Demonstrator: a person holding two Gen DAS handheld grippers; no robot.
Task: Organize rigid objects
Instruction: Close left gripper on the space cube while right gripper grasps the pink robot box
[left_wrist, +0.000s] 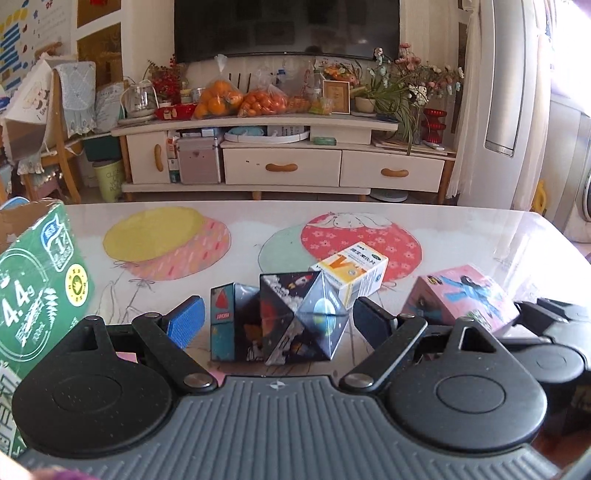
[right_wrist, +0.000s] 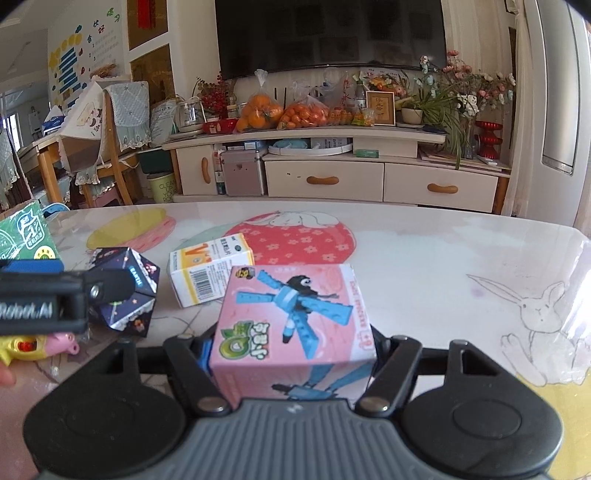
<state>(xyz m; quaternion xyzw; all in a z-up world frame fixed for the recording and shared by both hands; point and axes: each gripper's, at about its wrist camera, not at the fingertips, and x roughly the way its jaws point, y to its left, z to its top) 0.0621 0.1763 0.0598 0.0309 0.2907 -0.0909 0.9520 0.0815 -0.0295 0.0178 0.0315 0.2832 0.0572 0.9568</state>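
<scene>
The right hand-held gripper (right_wrist: 291, 354) has its fingertips hidden behind the pink box (right_wrist: 295, 321), so contact cannot be judged. At the counter's left edge, the green carton (left_wrist: 35, 291) is cut off by the frame. The yellow-and-pink toy (right_wrist: 40, 343) lies mostly hidden under the left hand-held gripper (right_wrist: 55, 291). Print on the white-and-orange box (right_wrist: 207, 273) is too small to read.

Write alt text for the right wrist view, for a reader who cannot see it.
The right gripper has a pink toy box between its fingers on a balloon-print table. Behind the box lies a white-and-orange carton; to the left the left gripper reaches in front of a dark space-print puzzle.
</scene>
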